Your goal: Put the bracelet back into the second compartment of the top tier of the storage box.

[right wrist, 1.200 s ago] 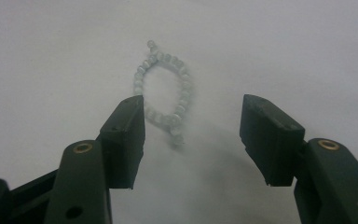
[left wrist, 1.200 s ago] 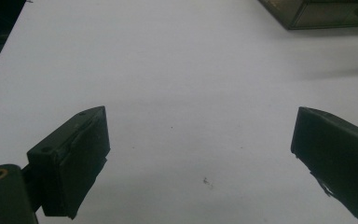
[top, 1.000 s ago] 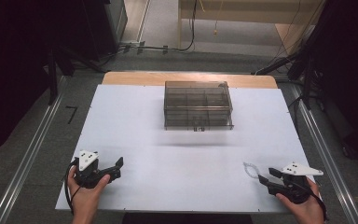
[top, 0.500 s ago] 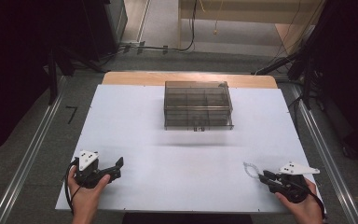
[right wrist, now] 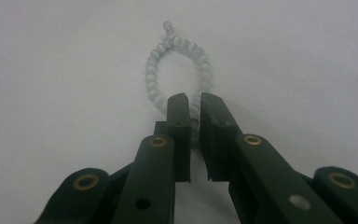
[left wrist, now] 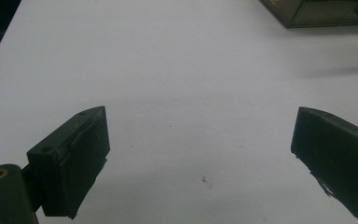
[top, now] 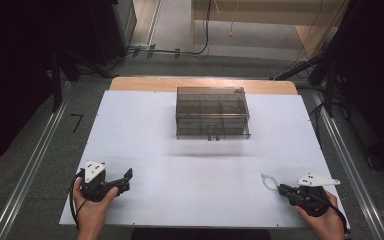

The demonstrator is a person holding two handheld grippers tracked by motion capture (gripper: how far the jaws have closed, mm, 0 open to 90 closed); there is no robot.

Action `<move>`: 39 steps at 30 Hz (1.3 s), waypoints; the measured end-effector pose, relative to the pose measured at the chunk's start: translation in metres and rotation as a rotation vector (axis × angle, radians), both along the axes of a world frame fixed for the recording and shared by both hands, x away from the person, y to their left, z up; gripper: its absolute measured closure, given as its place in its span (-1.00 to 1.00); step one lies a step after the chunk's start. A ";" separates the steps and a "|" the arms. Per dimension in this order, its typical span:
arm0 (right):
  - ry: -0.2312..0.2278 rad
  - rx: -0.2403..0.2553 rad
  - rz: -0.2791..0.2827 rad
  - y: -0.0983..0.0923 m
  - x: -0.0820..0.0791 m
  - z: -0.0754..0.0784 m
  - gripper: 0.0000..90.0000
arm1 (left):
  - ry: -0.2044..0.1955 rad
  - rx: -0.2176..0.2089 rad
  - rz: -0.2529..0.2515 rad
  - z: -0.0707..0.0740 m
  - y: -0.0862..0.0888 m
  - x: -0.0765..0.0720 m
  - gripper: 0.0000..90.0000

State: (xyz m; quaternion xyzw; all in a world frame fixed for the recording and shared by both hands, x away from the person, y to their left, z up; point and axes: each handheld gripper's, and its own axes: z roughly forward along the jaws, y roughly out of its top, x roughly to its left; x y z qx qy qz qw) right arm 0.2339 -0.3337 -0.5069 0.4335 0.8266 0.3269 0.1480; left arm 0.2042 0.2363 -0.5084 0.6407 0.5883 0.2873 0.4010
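Pinching the pale green beaded bracelet (right wrist: 177, 70) at lower right, the right gripper's (right wrist: 190, 103) jaws have just closed. Left gripper (top: 111, 184) rests at lower left of the white tabletop (top: 180, 170), jaws apart.

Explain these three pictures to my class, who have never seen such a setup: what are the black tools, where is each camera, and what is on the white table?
A person sits at a white table and holds a hand tool with two jaws in each hand. One picture looks down from above: the left gripper is at the lower left, the right gripper at the lower right. The other two pictures come from small cameras riding on each tool, looking along its black jaws. The left gripper's jaws stand wide apart over bare table. The right gripper's jaws have just been closing and now pinch the near side of a pale bead bracelet lying on the table. Farther back stands a smoky clear plastic box with compartments.
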 end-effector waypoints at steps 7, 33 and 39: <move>0.002 -0.007 -0.001 0.001 0.001 0.000 0.84 | 0.000 0.000 0.000 0.000 0.000 0.000 -0.89; -0.103 0.087 -0.003 -0.001 -0.005 0.028 0.86 | 0.002 -0.001 -0.005 -0.001 -0.001 0.000 -0.89; -0.119 0.114 0.002 0.002 -0.002 0.036 0.86 | 0.005 0.002 -0.009 -0.001 -0.001 0.000 -0.89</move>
